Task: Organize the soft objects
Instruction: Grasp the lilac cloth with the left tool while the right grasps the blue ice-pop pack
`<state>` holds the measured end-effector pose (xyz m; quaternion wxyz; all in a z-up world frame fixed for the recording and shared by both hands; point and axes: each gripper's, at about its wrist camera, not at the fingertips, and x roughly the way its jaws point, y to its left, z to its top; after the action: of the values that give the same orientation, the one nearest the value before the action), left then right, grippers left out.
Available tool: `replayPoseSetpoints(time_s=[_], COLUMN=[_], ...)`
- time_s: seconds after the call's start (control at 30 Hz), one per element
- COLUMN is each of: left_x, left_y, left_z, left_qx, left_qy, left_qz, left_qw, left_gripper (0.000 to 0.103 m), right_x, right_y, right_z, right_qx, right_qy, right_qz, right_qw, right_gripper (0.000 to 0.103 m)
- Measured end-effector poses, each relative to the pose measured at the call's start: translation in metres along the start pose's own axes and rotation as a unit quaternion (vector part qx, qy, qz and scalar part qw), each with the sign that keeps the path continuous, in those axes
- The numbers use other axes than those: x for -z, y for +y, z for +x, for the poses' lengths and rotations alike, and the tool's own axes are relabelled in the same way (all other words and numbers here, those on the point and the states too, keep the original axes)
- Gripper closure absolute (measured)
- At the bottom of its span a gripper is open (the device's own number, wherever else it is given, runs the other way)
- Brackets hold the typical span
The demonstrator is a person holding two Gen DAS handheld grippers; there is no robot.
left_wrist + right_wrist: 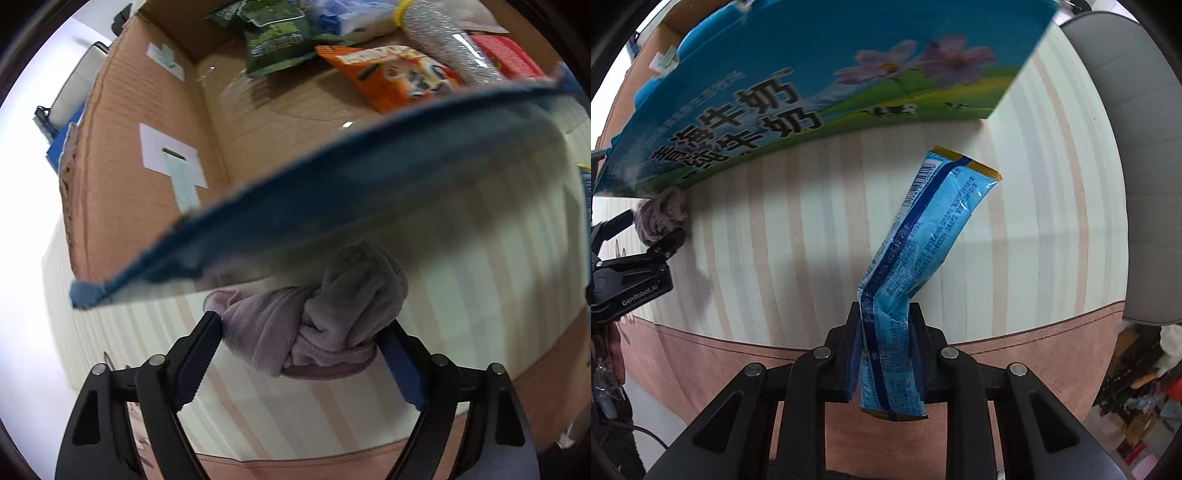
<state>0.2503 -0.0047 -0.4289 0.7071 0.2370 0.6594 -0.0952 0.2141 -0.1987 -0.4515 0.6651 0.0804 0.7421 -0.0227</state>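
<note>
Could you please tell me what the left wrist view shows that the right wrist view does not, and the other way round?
Only the left wrist view shows the inside of the cardboard box, holding green snack packs and an orange packet. Only the right wrist view shows the right gripper shut on a blue wrapper, and the printed side of the box with its flowers. Both show the striped tablecloth, and the purple cloth between the left gripper's fingers.
</note>
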Motion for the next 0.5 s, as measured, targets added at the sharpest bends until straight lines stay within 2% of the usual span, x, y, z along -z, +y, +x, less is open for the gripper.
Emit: replayPoseSetpoints(time_s=[0.1, 0.2, 0.27, 0.37, 0.5], left_x=[0.004, 0.013, 0.026, 0.039, 0.057], left_y=[0.007, 0.023, 0.038, 0.050, 0.065], left_z=[-0.006, -0.004, -0.001, -0.003, 0.001], left_qx=[0.039, 0.079, 0.106, 0.133, 0.159], left_qy=[0.009, 0.019, 0.025, 0.032, 0.039], left_qz=[-0.028, -0.067, -0.104, -0.147, -0.183], left_qw=[0.9988, 0.9945, 0.9887, 0.9796, 0.9694], left_gripper=[0.031, 0.033, 0.036, 0.052, 0.058], right_x=[0.005, 0.013, 0.024, 0.032, 0.046], right_y=[0.012, 0.020, 0.020, 0.014, -0.004], right_z=[0.003, 0.011, 0.012, 0.009, 0.004], right_qx=[-0.005, -0.012, -0.018, -0.027, -0.037], right_qy=[0.004, 0.009, 0.011, 0.010, 0.007], right_qz=[0.001, 0.005, 0.007, 0.009, 0.004], right_qw=[1.000, 1.000, 1.000, 1.000, 0.999], right_gripper=[0.078, 0.078, 0.078, 0.078, 0.078])
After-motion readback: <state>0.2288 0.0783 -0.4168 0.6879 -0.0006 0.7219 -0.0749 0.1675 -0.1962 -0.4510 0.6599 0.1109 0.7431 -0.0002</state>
